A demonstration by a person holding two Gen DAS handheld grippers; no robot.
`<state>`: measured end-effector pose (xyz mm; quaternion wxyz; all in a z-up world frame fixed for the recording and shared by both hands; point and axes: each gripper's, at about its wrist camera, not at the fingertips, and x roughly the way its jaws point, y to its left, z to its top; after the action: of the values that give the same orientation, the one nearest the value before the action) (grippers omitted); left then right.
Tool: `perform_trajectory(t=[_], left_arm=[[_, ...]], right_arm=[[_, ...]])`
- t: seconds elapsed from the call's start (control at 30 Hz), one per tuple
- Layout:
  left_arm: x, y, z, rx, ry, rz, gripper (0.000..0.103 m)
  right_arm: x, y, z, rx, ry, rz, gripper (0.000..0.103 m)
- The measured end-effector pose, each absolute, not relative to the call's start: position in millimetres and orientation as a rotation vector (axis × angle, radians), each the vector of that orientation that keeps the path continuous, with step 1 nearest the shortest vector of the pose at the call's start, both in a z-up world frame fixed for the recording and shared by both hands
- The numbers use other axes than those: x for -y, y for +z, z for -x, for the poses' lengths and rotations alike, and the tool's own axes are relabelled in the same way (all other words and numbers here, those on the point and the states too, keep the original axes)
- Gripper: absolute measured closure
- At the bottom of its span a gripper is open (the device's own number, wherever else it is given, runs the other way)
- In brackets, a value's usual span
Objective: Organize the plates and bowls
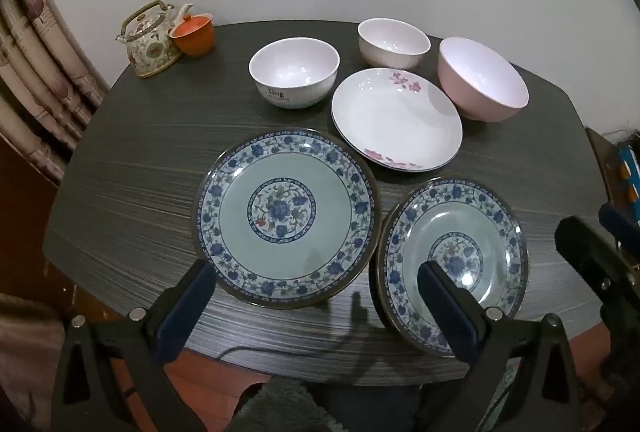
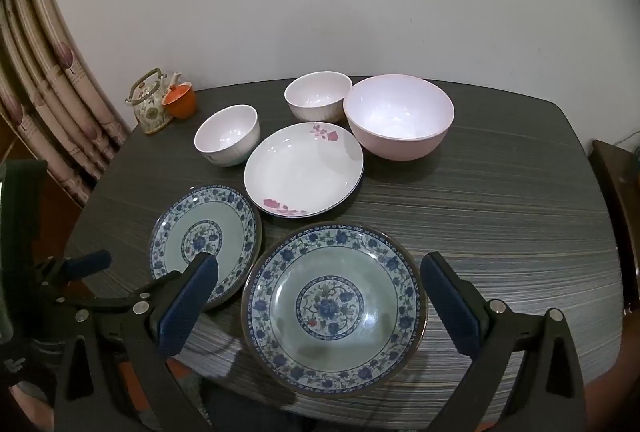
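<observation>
At the worktop's (image 2: 500, 191) far left corner stand a teapot (image 1: 150, 39) and an orange cup (image 1: 194, 33). My left gripper (image 1: 316, 296) hangs released over the near edge by the left blue plate (image 1: 286, 218); my right gripper (image 2: 320, 292), also spread wide, straddles the right blue plate (image 2: 336, 308). Behind lie a white floral plate (image 2: 304, 169), two white bowls (image 2: 228, 133) (image 2: 318, 101) and a pink bowl (image 2: 400, 121). The right side is bare.

Small print under "Dog" on white bowl (image 1: 294, 71) illegible, right blue plate (image 1: 452, 264) partly behind claw finger (image 1: 448, 304), blue object (image 1: 628, 171), possibly a box, cut by edge
</observation>
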<state>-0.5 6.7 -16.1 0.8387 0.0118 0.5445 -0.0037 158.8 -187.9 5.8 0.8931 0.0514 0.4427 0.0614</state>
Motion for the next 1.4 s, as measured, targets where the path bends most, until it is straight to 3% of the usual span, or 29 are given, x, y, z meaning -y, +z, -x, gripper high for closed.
perform_trajectory(t=[1.4], left_arm=[[-10, -37, 0, -1.237, 0.039, -0.031, 0.0]], right_arm=[[185, -7, -157, -0.948, 0.133, -0.124, 0.002]])
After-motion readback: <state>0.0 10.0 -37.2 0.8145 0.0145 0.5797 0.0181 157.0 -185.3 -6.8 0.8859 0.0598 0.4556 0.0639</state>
